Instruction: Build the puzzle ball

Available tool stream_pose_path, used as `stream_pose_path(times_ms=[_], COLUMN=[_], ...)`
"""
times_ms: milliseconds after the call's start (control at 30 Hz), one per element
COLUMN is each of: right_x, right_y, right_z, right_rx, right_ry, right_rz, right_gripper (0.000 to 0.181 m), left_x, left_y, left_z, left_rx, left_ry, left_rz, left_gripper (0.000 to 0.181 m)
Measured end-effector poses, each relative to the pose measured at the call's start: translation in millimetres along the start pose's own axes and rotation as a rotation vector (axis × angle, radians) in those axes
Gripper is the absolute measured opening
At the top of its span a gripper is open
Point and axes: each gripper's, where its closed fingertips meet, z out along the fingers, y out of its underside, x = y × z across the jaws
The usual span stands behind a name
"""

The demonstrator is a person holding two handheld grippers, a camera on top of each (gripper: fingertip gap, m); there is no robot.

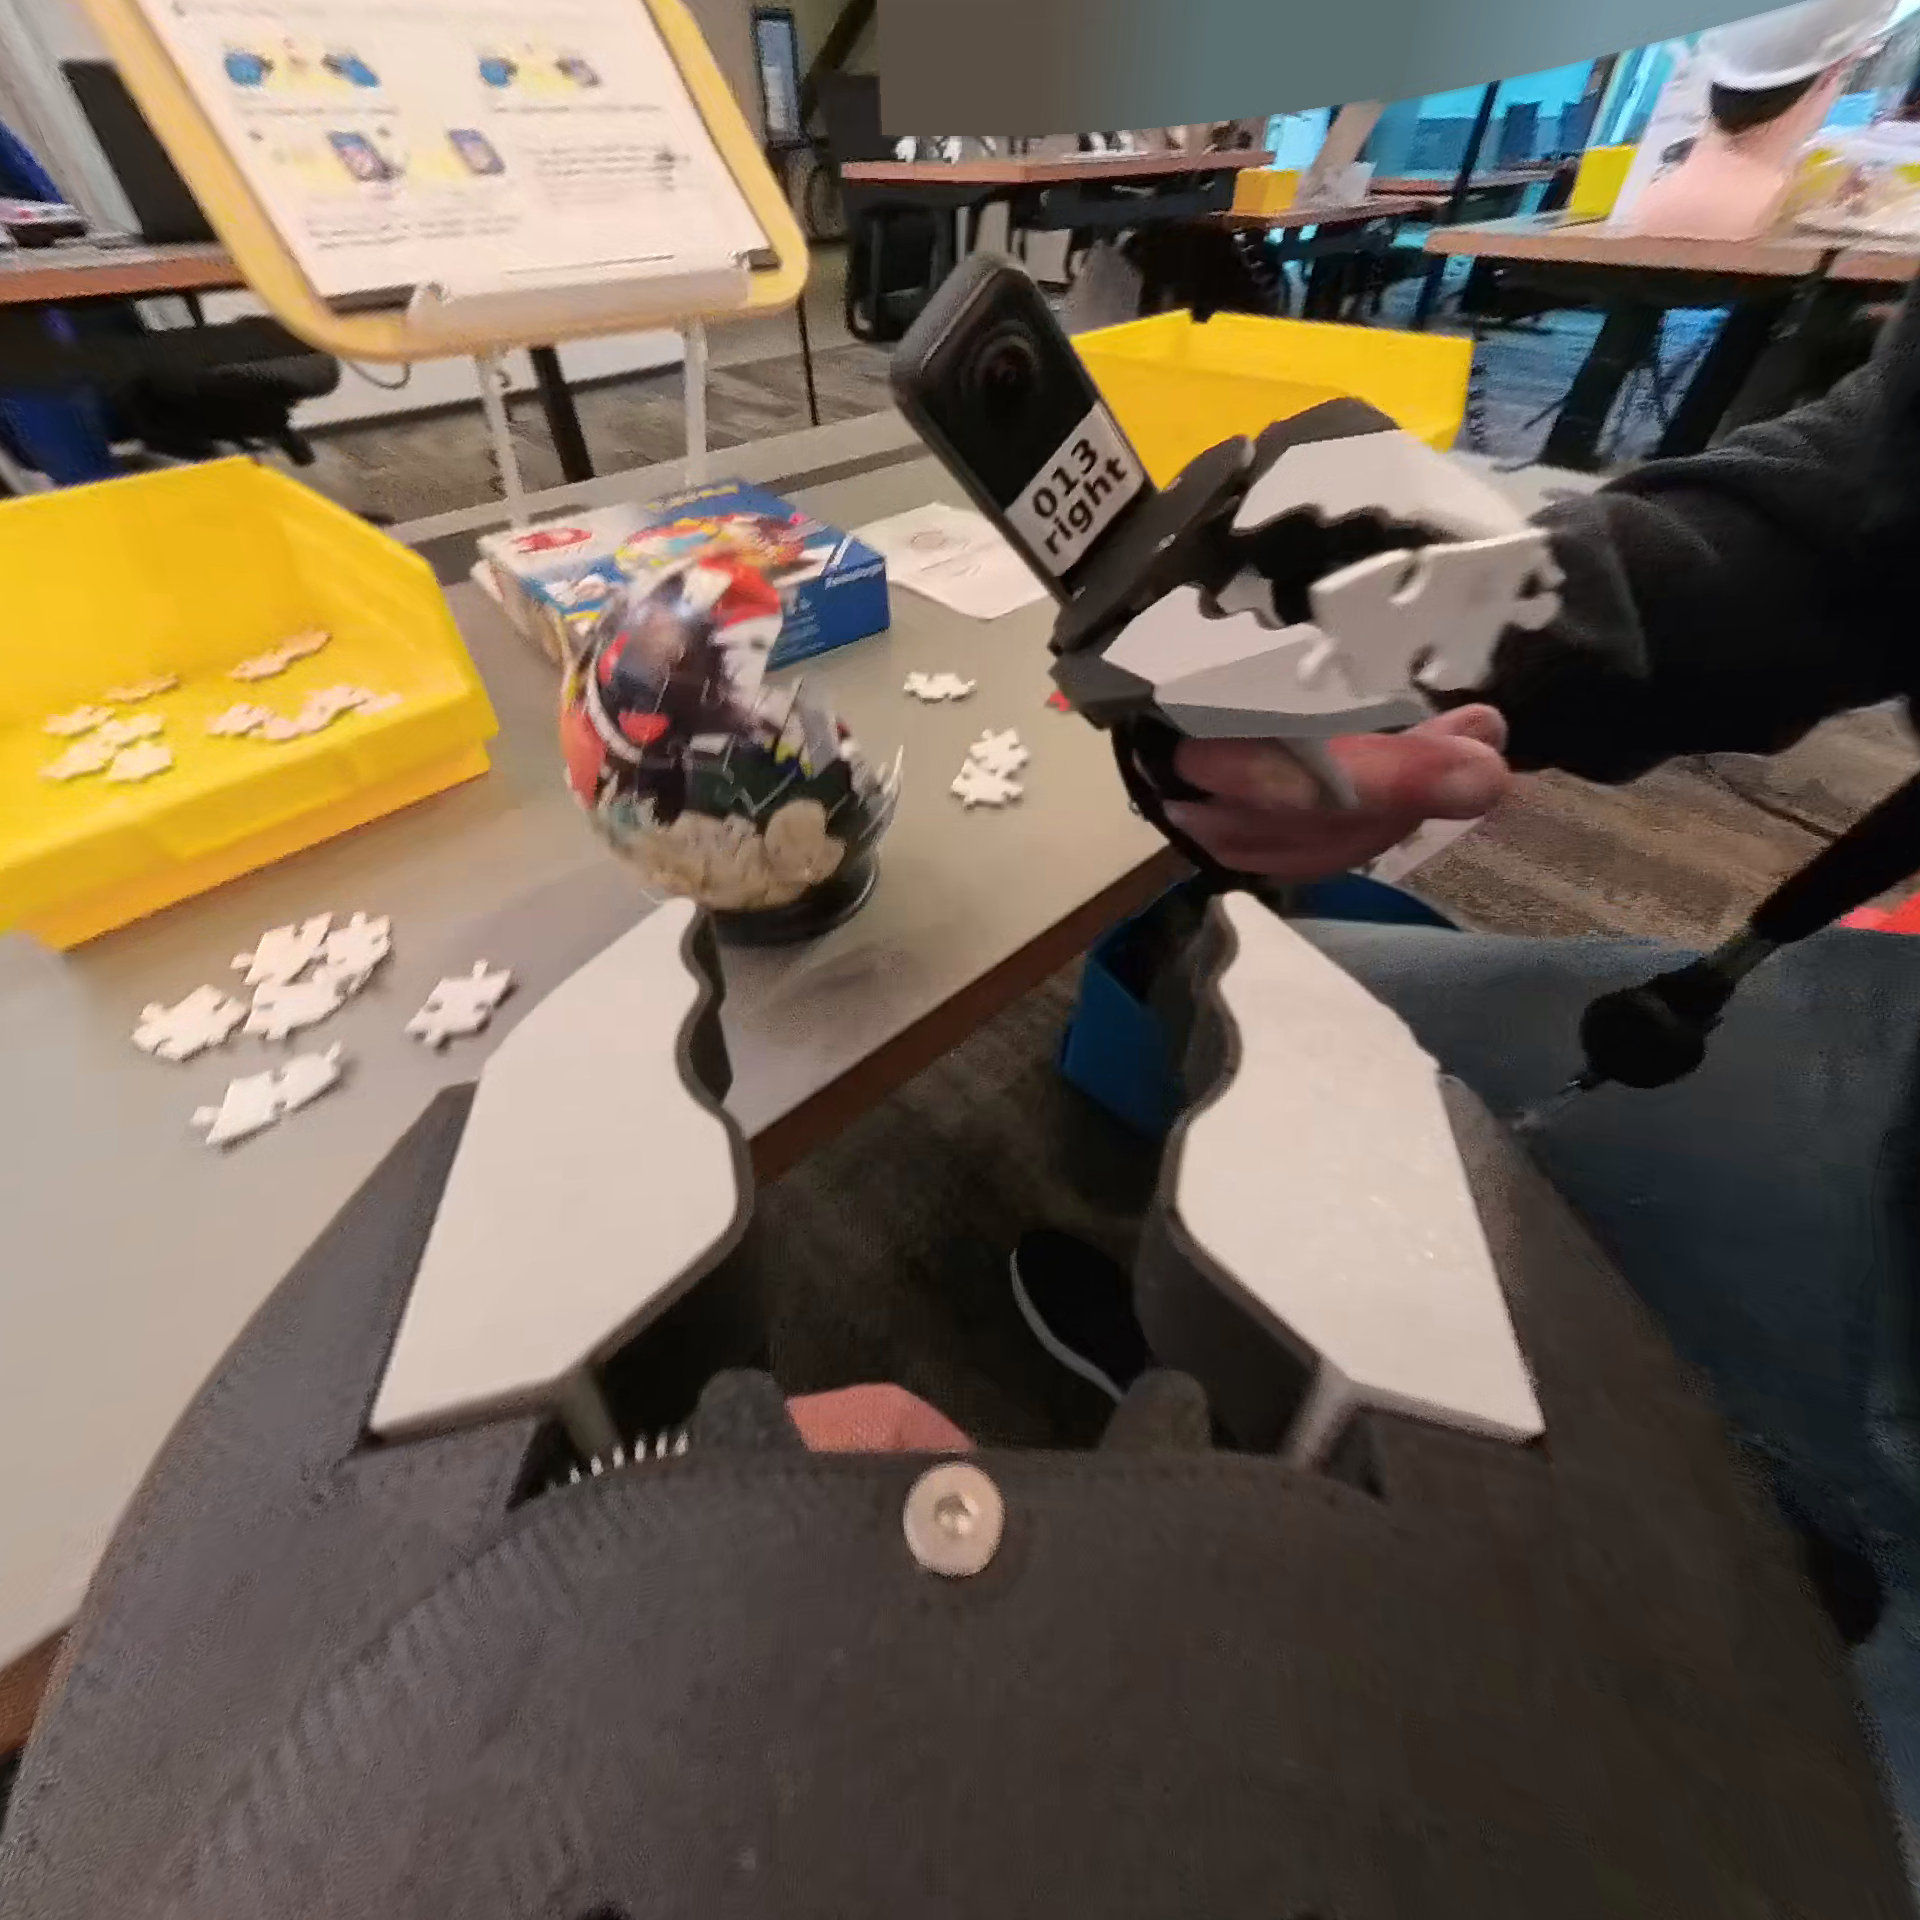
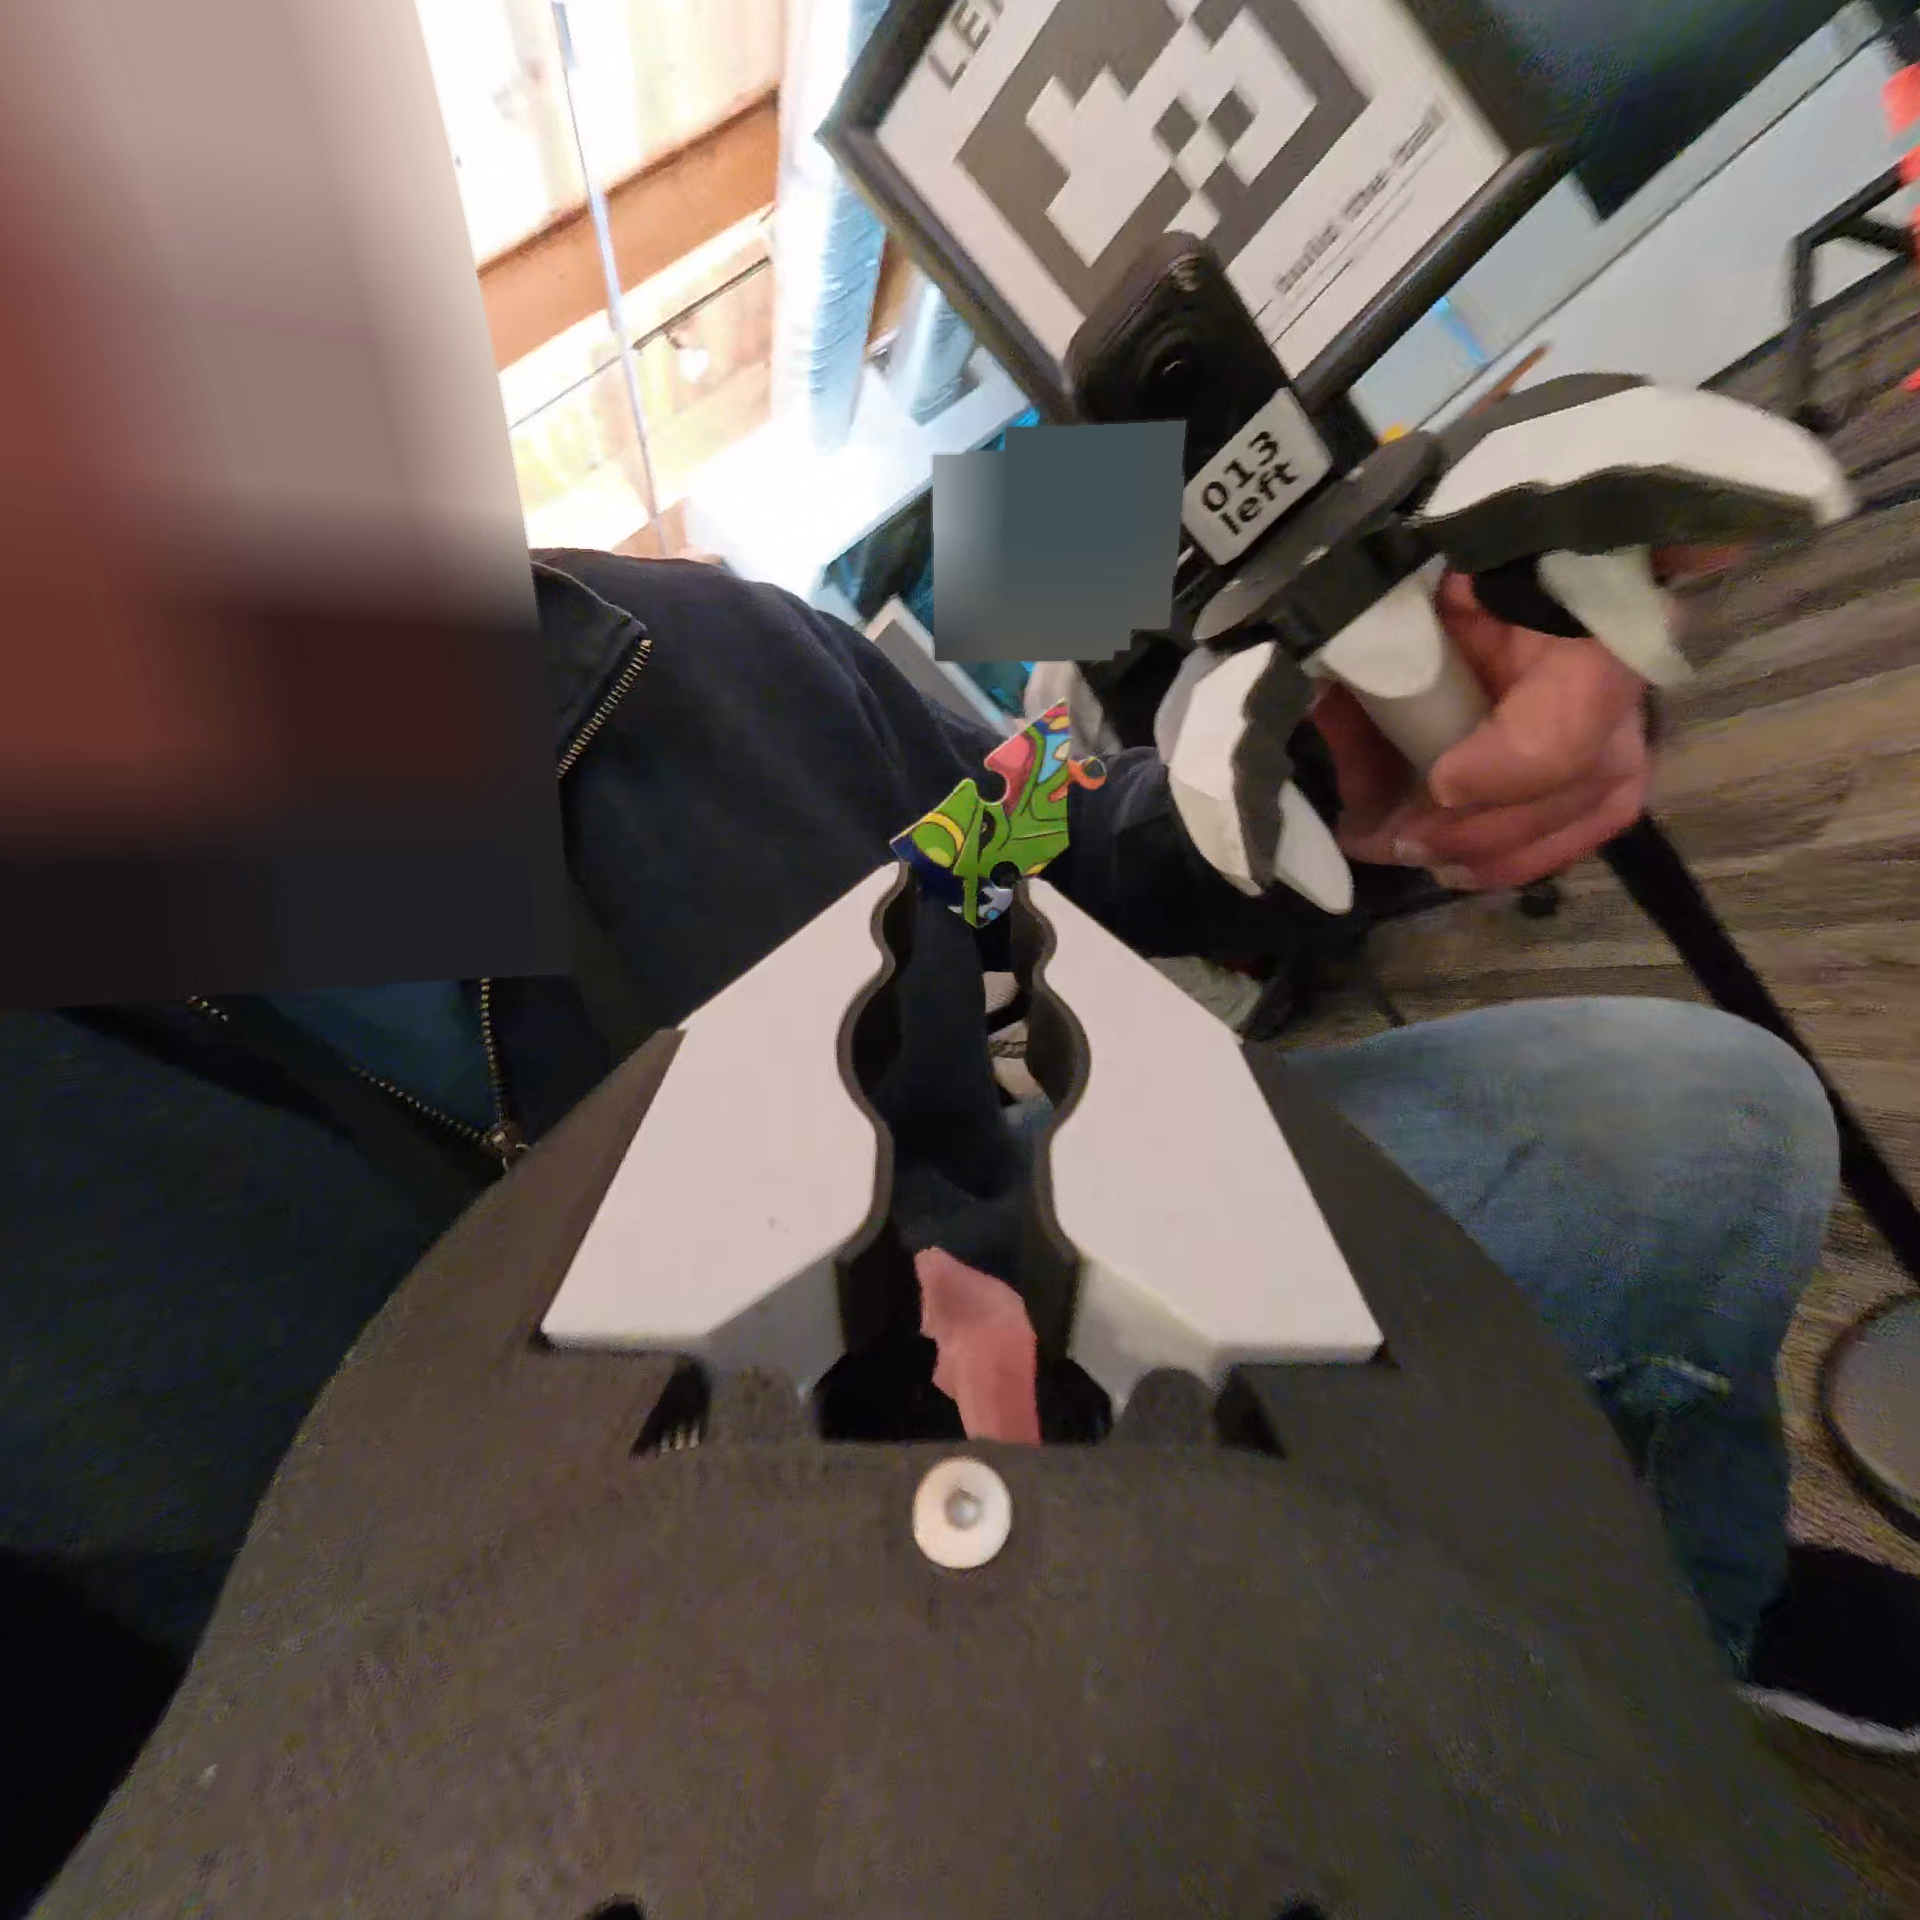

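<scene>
The partly built puzzle ball [image 1: 727,748] stands on a black base on the grey table [image 1: 156,1195], with gaps in its upper side. My left gripper [image 1: 961,925] is open and empty, just off the table's near edge, in front of the ball. My right gripper [image 1: 1299,597] is in the air to the right of the ball, shut on joined puzzle pieces [image 1: 1434,613] with their white backs showing. In the right wrist view the right gripper [image 2: 966,894] pinches these pieces [image 2: 997,831] by their lower edge, green printed side showing. The left gripper's fingers [image 2: 1621,457] are spread there.
A yellow bin [image 1: 208,831] at the left holds several pieces. Loose white pieces lie on the table at the left [image 1: 291,987] and right of the ball [image 1: 987,769]. A blue puzzle box [image 1: 831,603], a paper sheet [image 1: 956,561], an instruction board [image 1: 468,156] and a second yellow bin [image 1: 1278,374] stand behind.
</scene>
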Motion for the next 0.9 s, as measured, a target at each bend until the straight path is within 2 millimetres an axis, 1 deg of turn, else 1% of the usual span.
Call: stream_pose_path(times_ms=[133, 200, 267, 367, 433, 533, 600, 633, 767, 833, 900], right_x=[-18.5, -28.6, -33.9, -35.6, -34.0, -29.7, -24.7, -24.5, -16.5, -14.2, -19.8], right_y=[-20.4, -25.9, -28.3, -30.9, -32.2, -33.4, -35.6, -36.8, -41.6, -42.4, -46.2], right_z=[-46.1, -66.7, -82.3, -103.4, -114.7, -125.6, -130.3, -133.3, -143.5, -146.1, -145.6], right_rx=[0.040, 0.075, 0.112, 0.183, 0.205, 0.187, 0.158, 0.145, 0.116, 0.093, 0.092], right_ry=[0.144, 0.174, 0.191, 0.176, 0.169, 0.159, 0.167, 0.164, 0.174, 0.189, 0.169], right_rz=[-0.035, -0.030, -0.016, 0.007, 0.017, 0.037, 0.044, 0.045, 0.083, 0.095, 0.096], right_gripper=[0.017, 0.017, 0.017, 0.017, 0.017, 0.017, 0.017, 0.017, 0.017, 0.017, 0.017], left_x=[0.3, 6.9, 17.8, 31.8, 35.9, 41.5, 44.9, 45.8, 37.6, 37.1, 38.9], left_y=[-22.5, -37.5, -52.1, -60.5, -64.2, -75.6, -76.8, -75.0, -64.8, -66.7, -74.2], left_z=[25.3, 39.1, 54.5, 78.7, 95.7, 118.0, 128.9, 132.6, 148.8, 151.4, 151.8], left_rx=[-0.040, -0.030, -0.016, -0.067, -0.089, -0.047, -0.035, -0.032, -0.037, -0.026, 0.001], left_ry=[0.029, 0.064, 0.117, 0.187, 0.226, 0.340, 0.447, 0.500, 0.602, 0.654, 0.694], left_rz=[0.001, -0.003, 0.019, 0.136, 0.194, 0.192, 0.151, 0.136, 0.132, 0.130, 0.123], left_gripper=[0.085, 0.085, 0.085, 0.082, 0.081, 0.073, 0.072, 0.068, 0.040, 0.018, 0.014])
